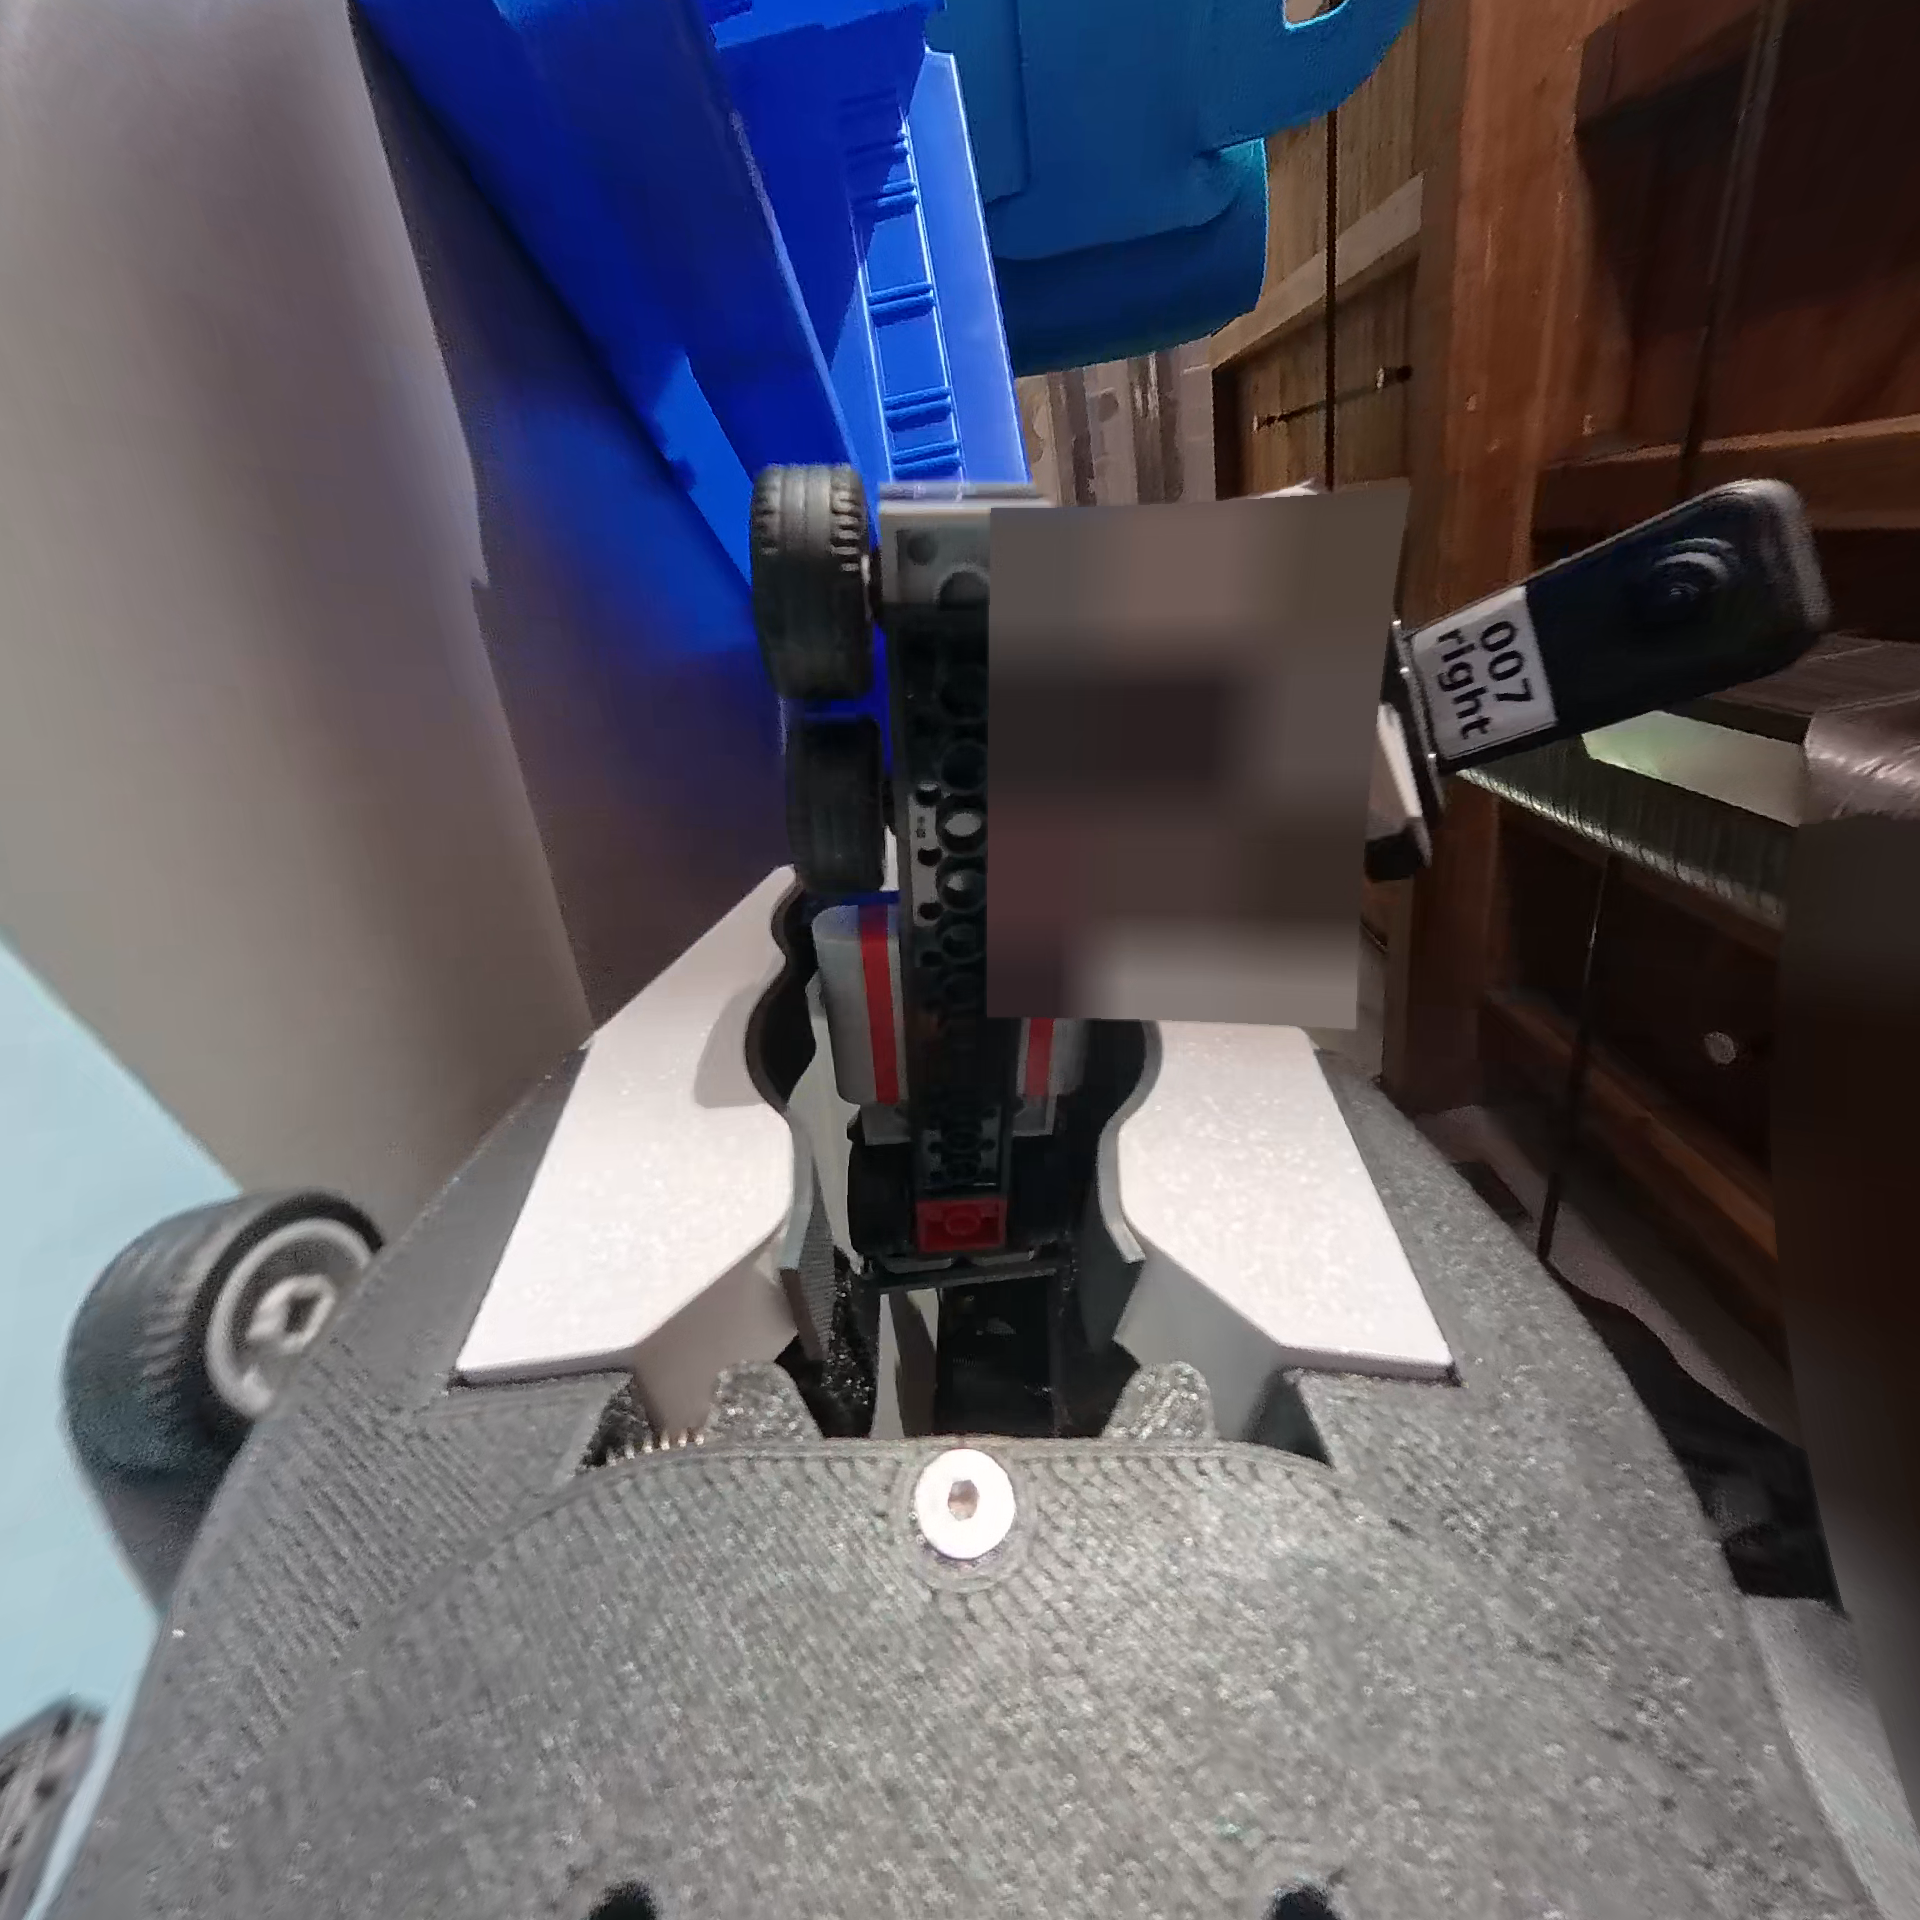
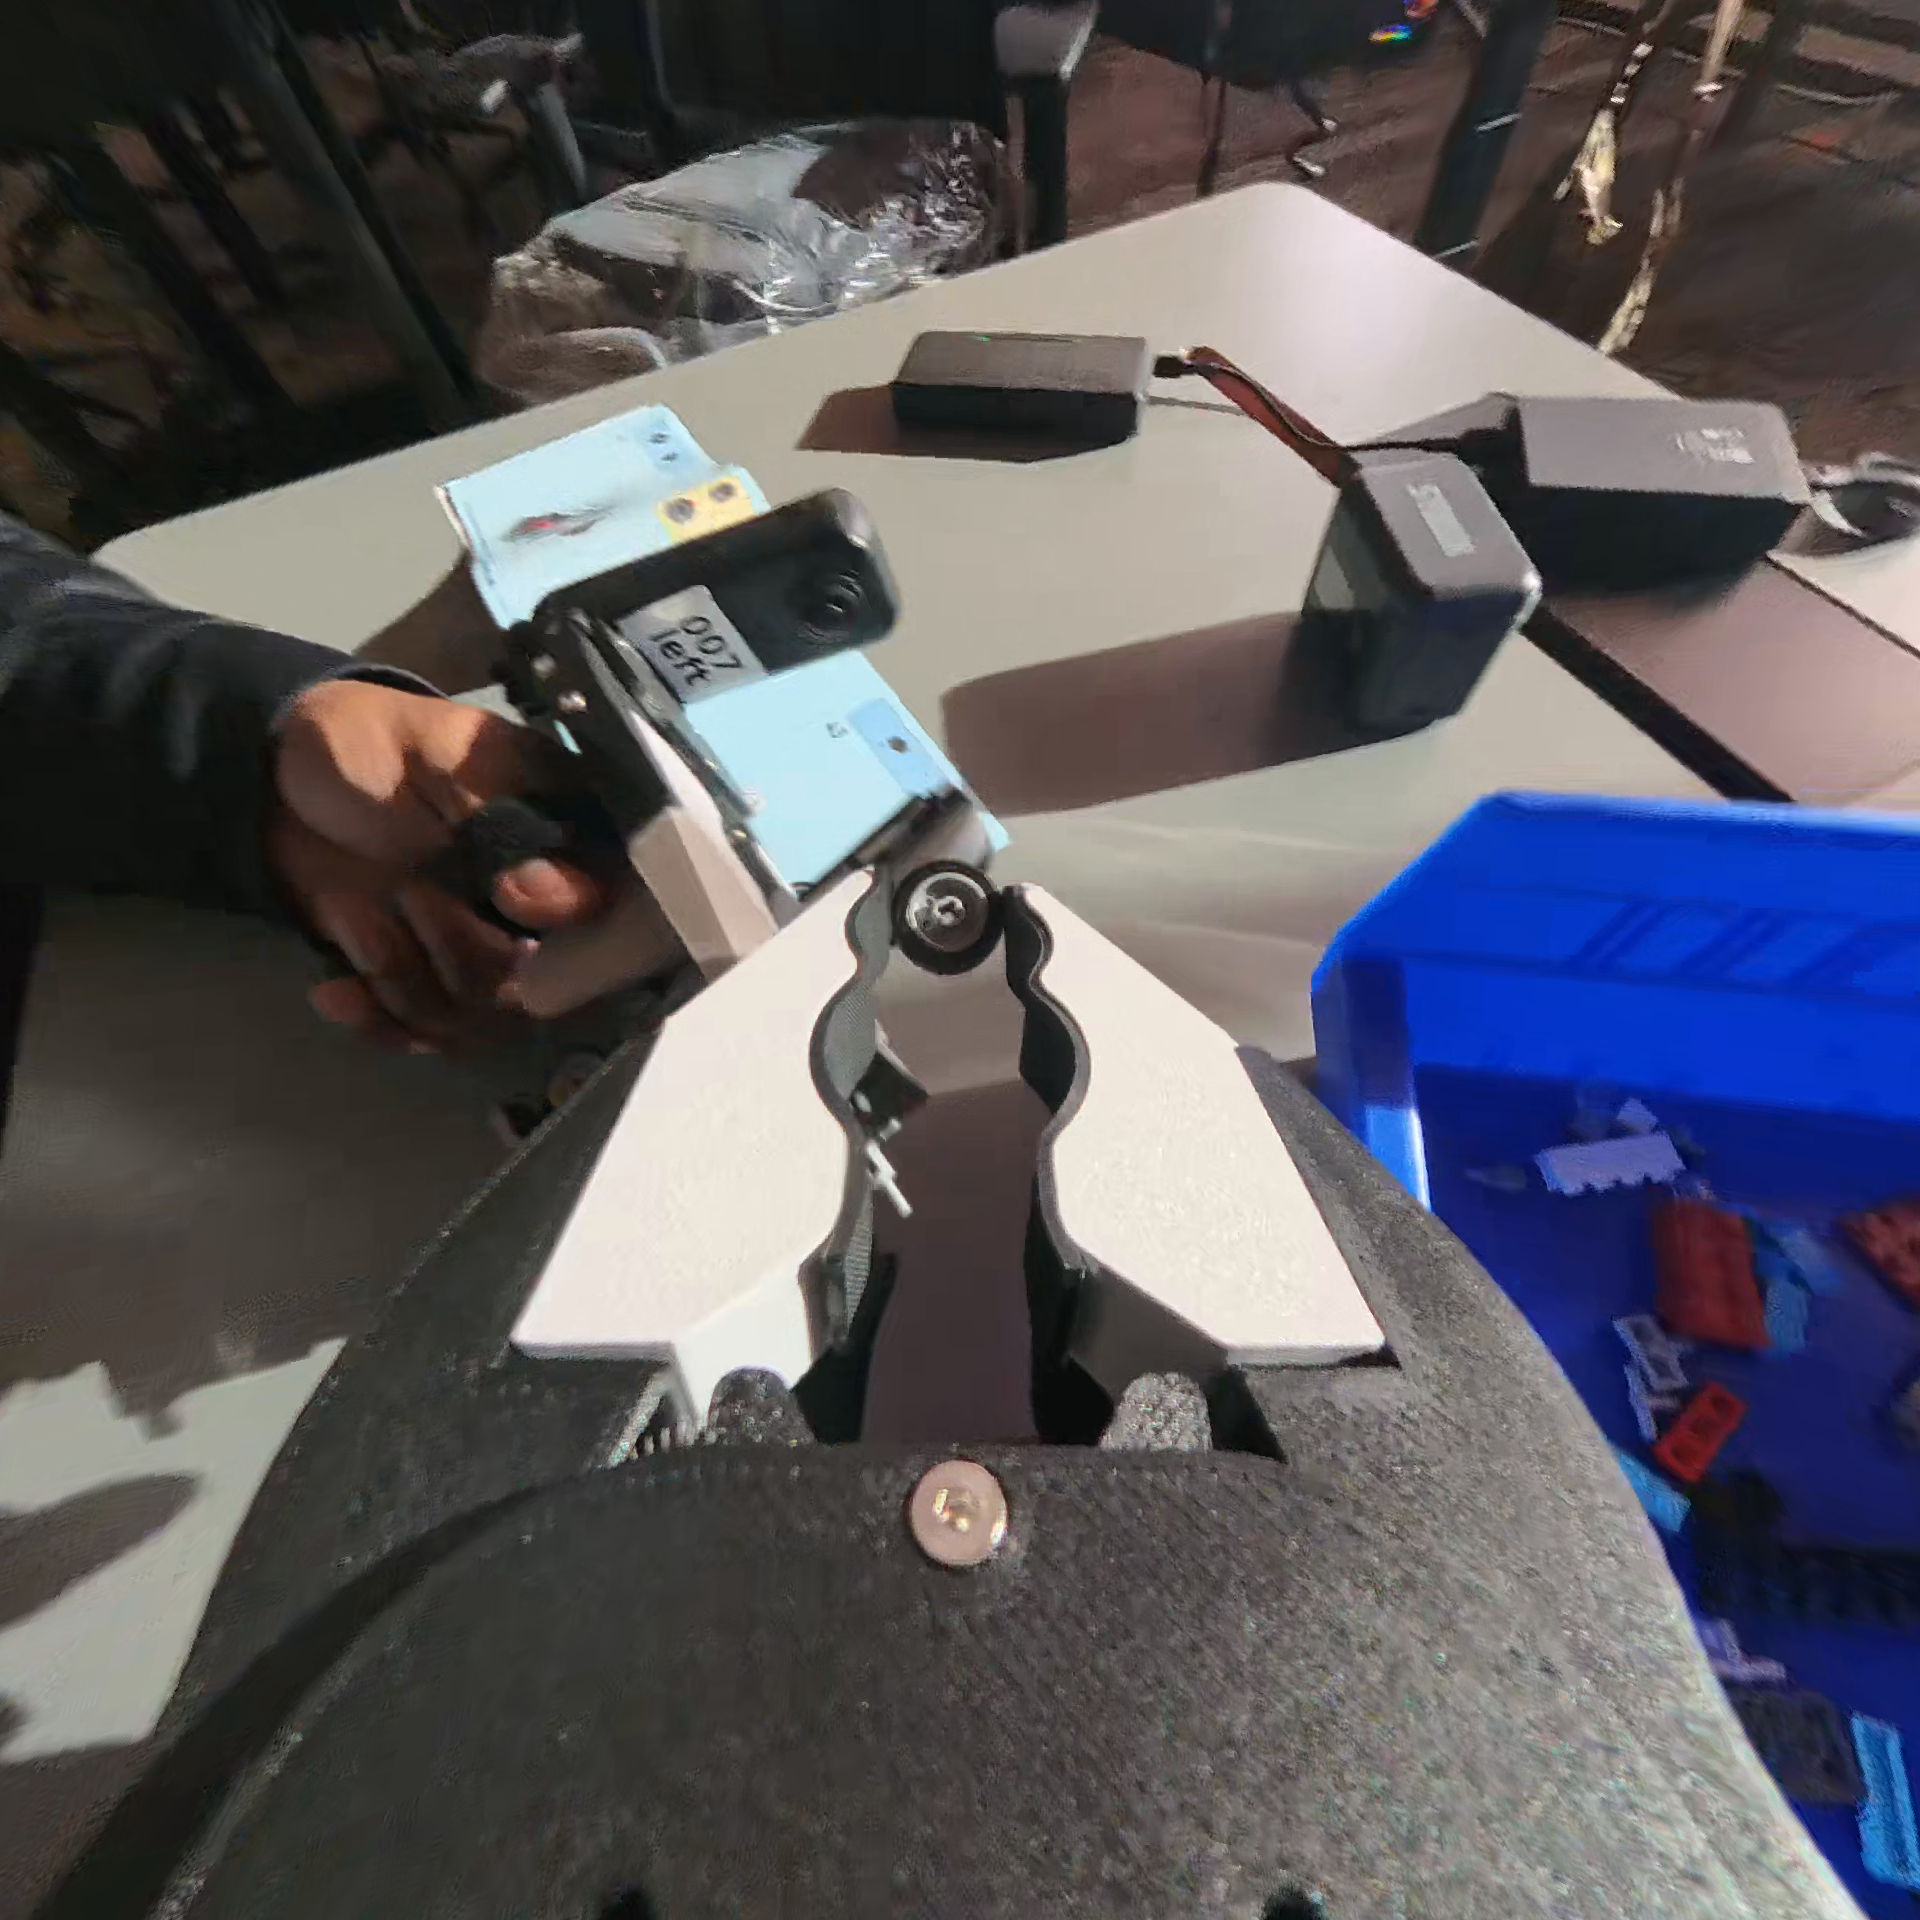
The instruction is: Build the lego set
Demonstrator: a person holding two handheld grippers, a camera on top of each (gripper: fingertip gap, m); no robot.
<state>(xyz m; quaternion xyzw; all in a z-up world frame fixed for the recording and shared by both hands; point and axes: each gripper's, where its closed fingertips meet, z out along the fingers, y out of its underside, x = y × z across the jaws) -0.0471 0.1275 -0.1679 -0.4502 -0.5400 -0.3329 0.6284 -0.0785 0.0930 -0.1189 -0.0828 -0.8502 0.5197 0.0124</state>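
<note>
Lego car (image 1: 940, 831): sitting between the left gripper's (image 1: 951, 1049) fingers, wheels to its left.
Wheel (image 2: 951, 920): sitting between the right gripper's (image 2: 948, 925) fingertips.
Bin (image 2: 1455, 935): standing at the table's (image 2: 1195, 644) right edge, bricks (image 2: 1709, 1288) lying in it.
Booklet (image 2: 821, 758): lying behind the left gripper.
Battery packs (image 2: 1023, 390): lying toward the far edge.

We see a pale grey tabletop (image 2: 1195, 312) in strong light, crossed by hard, dark shadows. Beyond its far edge the floor (image 2: 1714, 239) is dark and dim, with black chair or table legs (image 2: 1044, 125) standing on it and something wrapped in clear plastic (image 2: 769, 249) just past the edge. At the right a darker tabletop (image 2: 1766, 665) adjoins the grey one. In the left wrist view we find brown wooden furniture (image 1: 1507, 260) with shelves and panels filling the right side, warmly lit, and a plain, blurred beige surface (image 1: 208, 520) at the left.
</note>
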